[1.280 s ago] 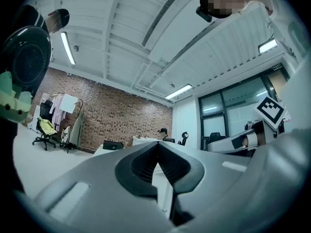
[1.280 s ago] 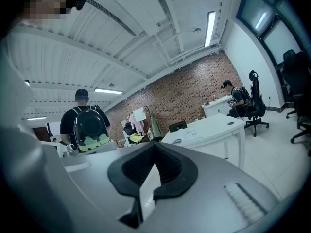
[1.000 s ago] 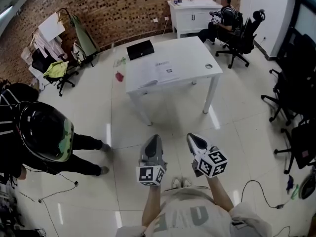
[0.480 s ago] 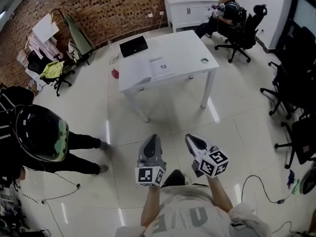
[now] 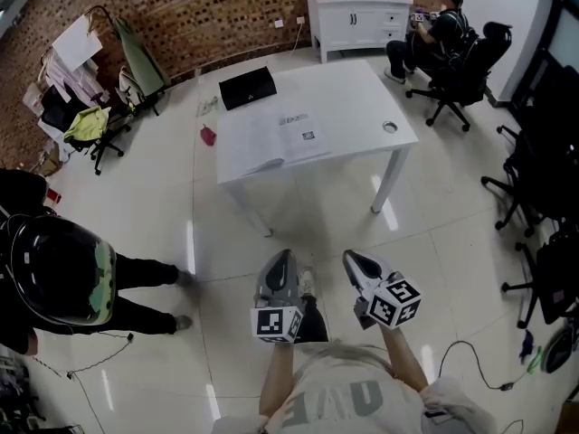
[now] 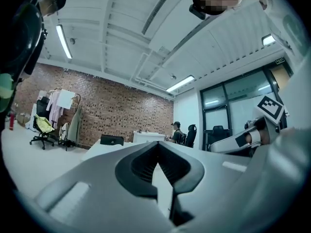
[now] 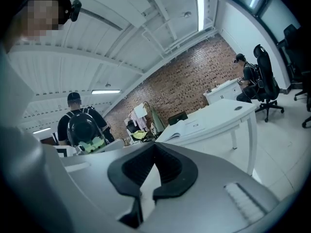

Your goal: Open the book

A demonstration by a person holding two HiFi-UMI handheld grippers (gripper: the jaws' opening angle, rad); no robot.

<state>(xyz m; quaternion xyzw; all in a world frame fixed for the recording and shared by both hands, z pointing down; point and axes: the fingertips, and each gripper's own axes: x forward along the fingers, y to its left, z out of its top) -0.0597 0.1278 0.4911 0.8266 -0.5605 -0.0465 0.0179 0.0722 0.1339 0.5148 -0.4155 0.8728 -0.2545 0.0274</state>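
Note:
A white book [image 5: 271,139] lies flat near the front left of the white table [image 5: 362,93], its pale pages with some print facing up. The right gripper view shows the book [image 7: 187,126] on the table [image 7: 228,111] from the side. Both grippers hang in the air over the floor, well short of the table. My left gripper [image 5: 279,262] is shut and holds nothing; in its own view the jaws [image 6: 158,145] meet at the tip. My right gripper [image 5: 351,260] is shut and empty too, its tip [image 7: 154,145] pointing toward the table.
A black case [image 5: 248,87] lies at the table's far left corner. A person in black with a helmeted backpack [image 5: 54,274] stands at the left. Another person sits on an office chair [image 5: 452,52] by a white cabinet [image 5: 357,16]. More chairs [image 5: 534,179] line the right side.
The person carrying the grippers has stepped forward, so the table now appears a little nearer. Both grippers have stayed shut and side by side.

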